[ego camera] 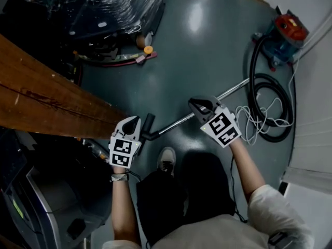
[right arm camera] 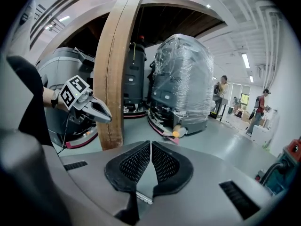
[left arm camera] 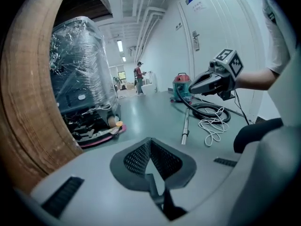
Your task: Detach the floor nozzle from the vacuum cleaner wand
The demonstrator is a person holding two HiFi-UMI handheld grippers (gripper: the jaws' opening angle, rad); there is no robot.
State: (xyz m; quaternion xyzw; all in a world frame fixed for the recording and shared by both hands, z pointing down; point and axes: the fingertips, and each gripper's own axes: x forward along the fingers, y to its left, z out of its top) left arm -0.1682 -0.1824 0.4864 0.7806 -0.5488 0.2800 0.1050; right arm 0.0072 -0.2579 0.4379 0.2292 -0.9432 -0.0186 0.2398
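We are looking first at the one container in sight, the vacuum canister (ego camera: 284, 35), standing well beyond the right gripper (right arm camera: 150, 144) and off to its right. Its red top is sitting on it and hiding the inside, and the black hose (ego camera: 251, 74) is looping from it onto the floor beside a tangle of white cord (ego camera: 249, 119). The wand (ego camera: 176, 124) is lying flat on the floor, passing beneath the right gripper and running toward the left gripper (left arm camera: 150, 142). The floor nozzle (ego camera: 148, 126) is lying just to the right of the left gripper's tips, joined to the wand's near end. We are keeping both tongs clenched, pads meeting at the tips and gripping nothing. Both bare forearms are reaching forward and down, with the right gripper hovering above the wand and the left one hanging low beside the nozzle. Our shoe (ego camera: 166, 160) is resting between them.
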